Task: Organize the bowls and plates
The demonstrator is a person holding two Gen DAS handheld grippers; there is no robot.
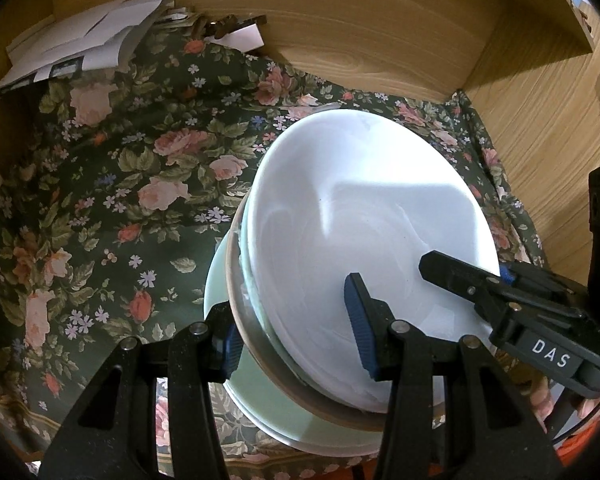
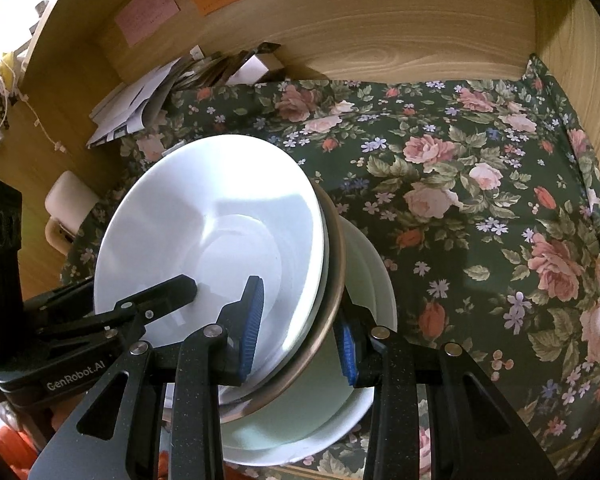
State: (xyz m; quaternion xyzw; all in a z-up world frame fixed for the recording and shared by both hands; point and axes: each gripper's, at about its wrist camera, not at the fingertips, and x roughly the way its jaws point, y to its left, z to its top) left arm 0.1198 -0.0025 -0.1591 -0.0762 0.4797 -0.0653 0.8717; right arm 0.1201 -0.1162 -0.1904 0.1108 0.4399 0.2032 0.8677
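Note:
A tilted stack of dishes hangs over the floral cloth: a white plate [image 1: 360,200] on top, a brown-rimmed dish [image 1: 260,354] under it and a pale green plate [image 1: 260,408] at the bottom. My left gripper [image 1: 294,334] is shut on the stack's near rim, one blue pad on the white plate and one below the stack. In the right wrist view the right gripper [image 2: 300,332] clamps the same stack's rim the same way, across the white plate [image 2: 204,208], the brown rim [image 2: 332,280] and the pale green plate [image 2: 300,420]. Each view shows the other gripper's upper finger [image 1: 452,276] [image 2: 172,288] lying on the white plate.
A dark green floral cloth [image 2: 480,200] covers the surface inside a wooden alcove whose back wall [image 1: 360,32] and side wall [image 2: 580,40] stand close. Loose papers [image 1: 80,48] lie at the back left corner. Coloured notes [image 2: 148,12] stick to the back wall.

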